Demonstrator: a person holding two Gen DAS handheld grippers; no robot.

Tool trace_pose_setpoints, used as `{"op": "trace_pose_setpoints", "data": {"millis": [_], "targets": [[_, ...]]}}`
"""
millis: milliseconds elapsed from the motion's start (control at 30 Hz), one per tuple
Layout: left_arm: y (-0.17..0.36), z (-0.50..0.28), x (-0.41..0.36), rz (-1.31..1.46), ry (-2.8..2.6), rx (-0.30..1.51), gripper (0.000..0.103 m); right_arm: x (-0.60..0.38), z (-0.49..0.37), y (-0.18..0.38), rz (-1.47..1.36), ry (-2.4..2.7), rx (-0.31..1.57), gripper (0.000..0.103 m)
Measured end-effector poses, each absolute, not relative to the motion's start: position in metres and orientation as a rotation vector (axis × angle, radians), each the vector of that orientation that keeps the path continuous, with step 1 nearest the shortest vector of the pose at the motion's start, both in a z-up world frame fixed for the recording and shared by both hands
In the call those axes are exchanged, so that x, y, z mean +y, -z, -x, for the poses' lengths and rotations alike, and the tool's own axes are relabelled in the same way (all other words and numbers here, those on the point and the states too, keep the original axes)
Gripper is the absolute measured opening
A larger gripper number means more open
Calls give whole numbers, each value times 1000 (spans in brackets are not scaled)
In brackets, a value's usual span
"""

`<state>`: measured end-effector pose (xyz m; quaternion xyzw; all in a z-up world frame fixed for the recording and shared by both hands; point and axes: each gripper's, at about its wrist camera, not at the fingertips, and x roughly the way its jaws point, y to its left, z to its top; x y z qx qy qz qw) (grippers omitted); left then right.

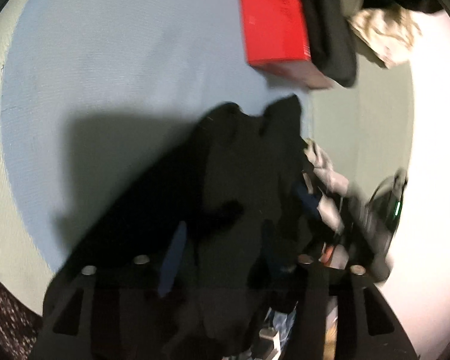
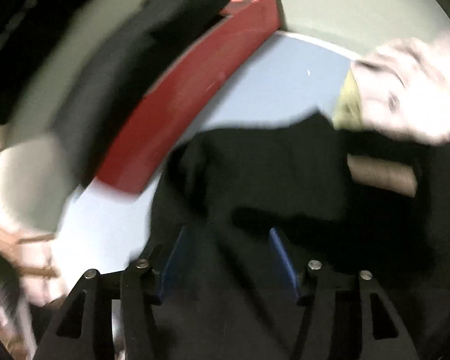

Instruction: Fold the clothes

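Observation:
A black garment (image 1: 243,162) hangs bunched over the light blue round table (image 1: 105,60). My left gripper (image 1: 222,246) has the black cloth between its blue-padded fingers (image 1: 174,258); the right finger is mostly hidden by cloth. In the right wrist view the same black garment (image 2: 270,174) lies between and over my right gripper (image 2: 228,240), whose blue pads (image 2: 280,258) stand well apart with cloth across them. Both views are motion-blurred.
A red box (image 1: 273,21) lies on the table with a folded dark garment (image 1: 330,30) against it; both show in the right wrist view (image 2: 195,90). A beige patterned cloth (image 1: 384,39), a white cloth (image 2: 411,84) and a cardboard tube (image 2: 381,177) lie nearby.

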<state>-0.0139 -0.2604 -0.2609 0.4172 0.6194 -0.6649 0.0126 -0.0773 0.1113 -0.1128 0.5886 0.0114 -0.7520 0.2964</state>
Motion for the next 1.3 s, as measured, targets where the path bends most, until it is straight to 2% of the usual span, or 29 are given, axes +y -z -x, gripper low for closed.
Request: {"op": "trace_pose_setpoints", "data": {"millis": [33, 200, 300, 333, 400, 467, 500, 533, 567, 667, 833, 1000, 1100, 1133, 1200, 1300], "targets": [[258, 13, -259, -1303, 2082, 1923, 63, 133, 59, 108, -1560, 1979, 37, 72], [248, 8, -246, -1390, 2132, 1900, 64, 247, -18, 115, -1671, 2013, 162, 68], [248, 22, -225, -1448, 2134, 1870, 64, 306, -53, 118, -1754, 2019, 92, 66], [251, 17, -223, -1466, 2120, 1877, 64, 321, -54, 120, -1790, 2019, 58, 66], [255, 8, -218, -1505, 2093, 1880, 64, 319, 37, 120, -1841, 2004, 37, 66], [259, 3, -212, -1541, 2073, 1865, 64, 329, 34, 120, -1834, 2012, 26, 67], [259, 0, -210, -1551, 2069, 1859, 64, 330, 32, 117, -1827, 2018, 29, 65], [258, -2, -209, -1554, 2067, 1857, 64, 330, 30, 114, -1820, 2021, 30, 54], [255, 1, -211, -1542, 2074, 1869, 64, 329, 29, 112, -1816, 2002, 16, 49], [244, 13, -215, -1505, 2097, 1895, 64, 326, 21, 103, -1805, 1950, 31, 47], [203, 65, -221, -1501, 2206, 1738, 65, 334, 6, 91, -1800, 1923, 36, 58], [182, 130, -204, -1632, 2264, 1479, 67, 349, -14, 80, -1806, 1927, -111, 57], [187, 161, -189, -1713, 2257, 1323, 67, 365, -22, 78, -1791, 1949, -194, 52], [190, 169, -184, -1726, 2243, 1282, 67, 359, -11, 92, -1786, 1965, -214, 46], [201, 184, -175, -1754, 2198, 1205, 67, 348, 11, 121, -1776, 1996, -259, 46], [213, 197, -162, -1817, 2138, 1057, 67, 389, 13, 138, -1770, 1993, -399, 38]]}}
